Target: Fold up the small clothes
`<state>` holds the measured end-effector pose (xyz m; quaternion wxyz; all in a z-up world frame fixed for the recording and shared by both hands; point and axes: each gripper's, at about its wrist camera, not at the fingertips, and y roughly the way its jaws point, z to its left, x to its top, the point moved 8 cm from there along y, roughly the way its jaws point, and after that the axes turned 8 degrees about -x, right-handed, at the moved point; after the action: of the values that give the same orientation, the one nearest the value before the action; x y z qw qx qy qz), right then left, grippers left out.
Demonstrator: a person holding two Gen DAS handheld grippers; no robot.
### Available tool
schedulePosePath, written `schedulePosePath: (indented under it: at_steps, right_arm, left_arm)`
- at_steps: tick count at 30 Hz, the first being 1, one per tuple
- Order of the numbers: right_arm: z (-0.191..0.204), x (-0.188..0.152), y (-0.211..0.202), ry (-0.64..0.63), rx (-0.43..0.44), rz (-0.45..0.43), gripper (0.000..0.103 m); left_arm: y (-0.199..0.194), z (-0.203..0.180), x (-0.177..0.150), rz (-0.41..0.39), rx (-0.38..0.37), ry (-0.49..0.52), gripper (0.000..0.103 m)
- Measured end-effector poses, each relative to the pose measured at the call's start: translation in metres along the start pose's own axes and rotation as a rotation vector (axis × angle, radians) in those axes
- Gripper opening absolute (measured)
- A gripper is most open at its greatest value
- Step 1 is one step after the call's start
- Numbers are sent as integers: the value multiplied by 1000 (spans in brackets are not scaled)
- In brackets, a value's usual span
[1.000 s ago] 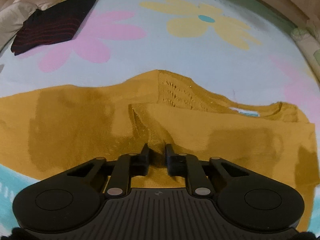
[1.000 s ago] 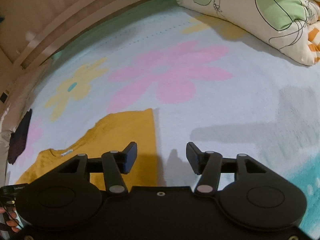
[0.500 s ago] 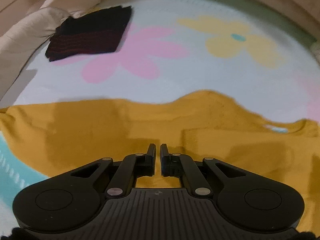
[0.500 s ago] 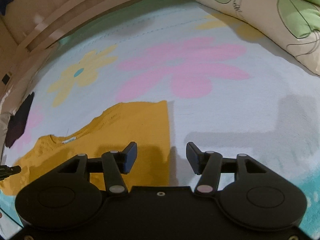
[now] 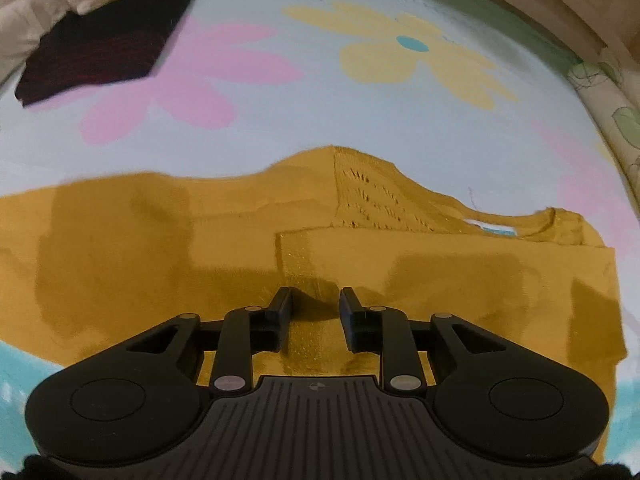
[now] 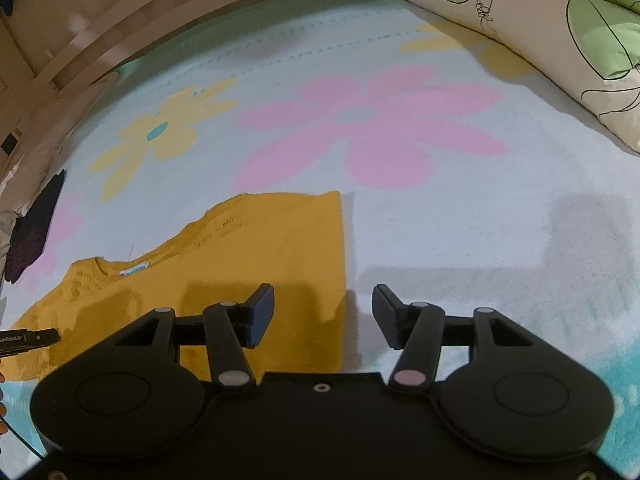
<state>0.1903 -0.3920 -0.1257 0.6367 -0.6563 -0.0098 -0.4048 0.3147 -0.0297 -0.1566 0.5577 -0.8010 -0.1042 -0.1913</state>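
Mustard-yellow knit top lies flat on a bed cover printed with big pink and yellow flowers on pale blue. In the left wrist view one sleeve is folded across the body of the garment, its cuff edge just ahead of the left gripper; an openwork knit panel shows at the shoulder, and the neckline with a small label sits toward the right. Left gripper hangs low over the top, fingers opening, a slight ridge of fabric between them but the pads not pressing on it. Right gripper hovers over the right-hand edge of the same top: its left finger is over yellow fabric, its right finger over bare bed cover, fingers spread apart with nothing held. A dark folded garment with faint red stripes lies well apart at the far left of the bed cover, against a pale pillow. A rolled quilt with green leaf print lies along the far right side. Wooden bed frame curves behind. Tip of the left gripper shows at the left margin of the right wrist view.
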Motion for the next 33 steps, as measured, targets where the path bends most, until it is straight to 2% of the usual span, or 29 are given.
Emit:
schedulePosePath:
  at_steps: [13,17,19,20,21,22,24,29,31,33]
  right_arm:
    - [2,3,-6,8,23,-13,61]
    - [5,3,-6,-1,30,-12,61]
    - [6,2,-6,-3,31,-12,61]
    - [6,1,-6,-4,32,-12,61]
    - [6,1,-6,-4,32,-11,61]
    - [5,1,-6,-4,33,-11,61]
    - [4,1,-6,-2,32,-10,61]
    - [2,6,-10,18,31,-25,61]
    - [1,7,-11,28,31,-32,61]
    - [1,7,-10,36,31,-29,61]
  left_arm:
    - [1,8,-4,20,36,-40,27]
    - [4,2,-3,18,33,-29,37]
    - [4,-2,-2,1,-6,-29,37]
    - [4,-5,-2,-13,-23,-24,33]
    - [3,-7,-1,-33,-34,-20,12]
    - [2,-10,-1,-42,-40,-18,3]
    - [-2,-13,0,-52,-16,-21,4]
    - [-34,-7,16,-155,17,-36,4]
    - [-38,4,18,-164,39,-48,4]
    - [-35,13,14,-153,93,-39,4]
